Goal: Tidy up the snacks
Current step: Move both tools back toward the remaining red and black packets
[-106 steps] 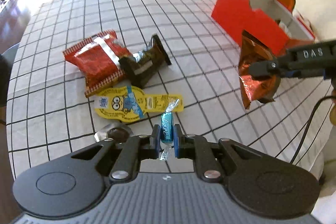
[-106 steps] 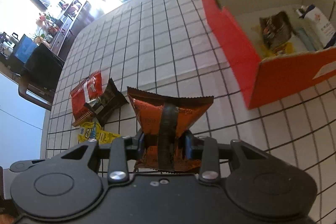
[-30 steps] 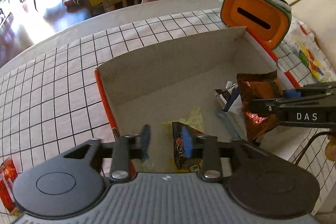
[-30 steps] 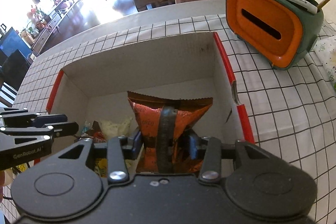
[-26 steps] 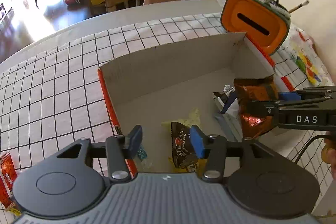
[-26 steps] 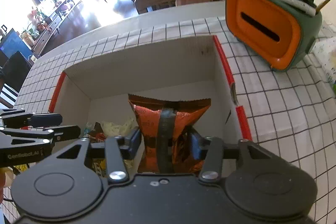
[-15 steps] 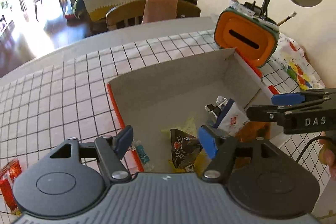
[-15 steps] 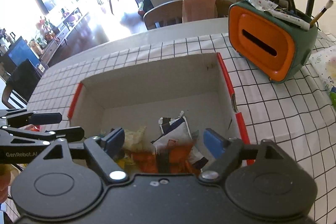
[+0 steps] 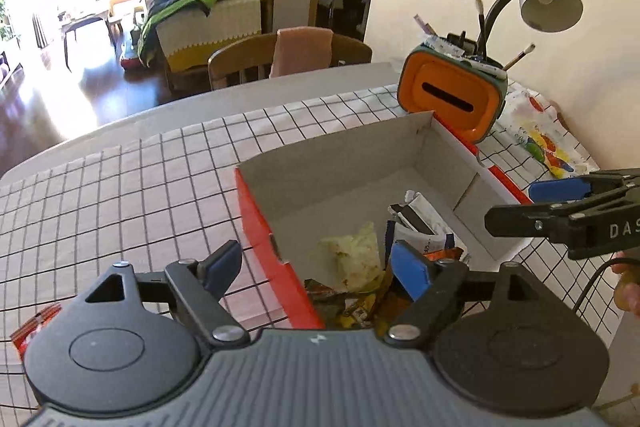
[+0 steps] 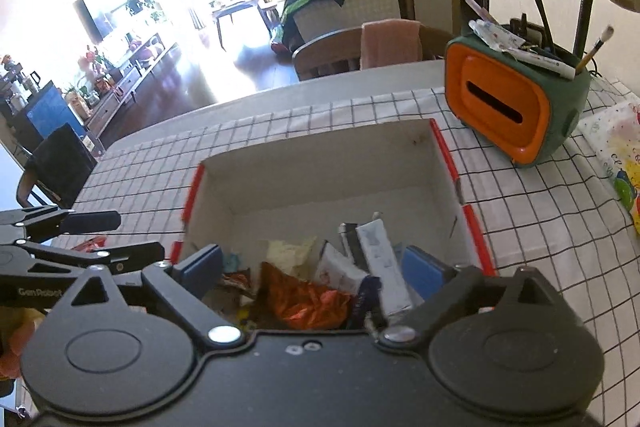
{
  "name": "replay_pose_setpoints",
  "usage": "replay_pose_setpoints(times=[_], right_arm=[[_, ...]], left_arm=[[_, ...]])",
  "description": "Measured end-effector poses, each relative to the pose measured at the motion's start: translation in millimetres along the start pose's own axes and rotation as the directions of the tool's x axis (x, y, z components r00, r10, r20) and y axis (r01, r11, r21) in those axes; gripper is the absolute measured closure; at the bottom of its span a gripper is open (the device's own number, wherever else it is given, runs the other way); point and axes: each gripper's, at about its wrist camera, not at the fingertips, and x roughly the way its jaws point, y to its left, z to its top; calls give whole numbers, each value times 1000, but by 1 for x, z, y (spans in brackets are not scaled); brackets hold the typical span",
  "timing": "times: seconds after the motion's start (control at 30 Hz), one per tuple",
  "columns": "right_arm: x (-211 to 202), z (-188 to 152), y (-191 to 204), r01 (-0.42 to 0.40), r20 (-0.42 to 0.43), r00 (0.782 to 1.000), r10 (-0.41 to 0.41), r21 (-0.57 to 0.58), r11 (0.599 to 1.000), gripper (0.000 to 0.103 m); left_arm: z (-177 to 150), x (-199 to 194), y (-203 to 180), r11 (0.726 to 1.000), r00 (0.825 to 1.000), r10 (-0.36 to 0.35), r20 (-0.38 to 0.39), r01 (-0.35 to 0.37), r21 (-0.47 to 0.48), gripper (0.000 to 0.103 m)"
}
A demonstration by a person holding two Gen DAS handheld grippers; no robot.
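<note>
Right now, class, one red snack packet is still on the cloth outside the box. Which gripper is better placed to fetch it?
Probably the left gripper. Its jaws stand open and empty, and the red packet lies on its outer side, left of the box. The right gripper, also open, is over the box's far side.

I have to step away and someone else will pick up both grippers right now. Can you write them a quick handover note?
Left hand-held gripper: open, empty, jaws just opened.
Right hand-held gripper: open, empty, jaws just opened; its orange snack bag now lies in the box.
Red cardboard box: holds the orange bag, white packets, a pale yellow wrapper and other snacks.
Left to do: a red packet is still on the checked tablecloth left of the box; others may lie out of view.
</note>
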Motion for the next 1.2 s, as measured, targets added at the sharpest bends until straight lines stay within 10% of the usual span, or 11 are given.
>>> replay_pose_setpoints(times=[1.2], right_arm=[[28,-52,201,-67,-11,998,67,-174,982,0]], left_arm=[[-118,-128,174,989,992,99,75,-89,-120,9]])
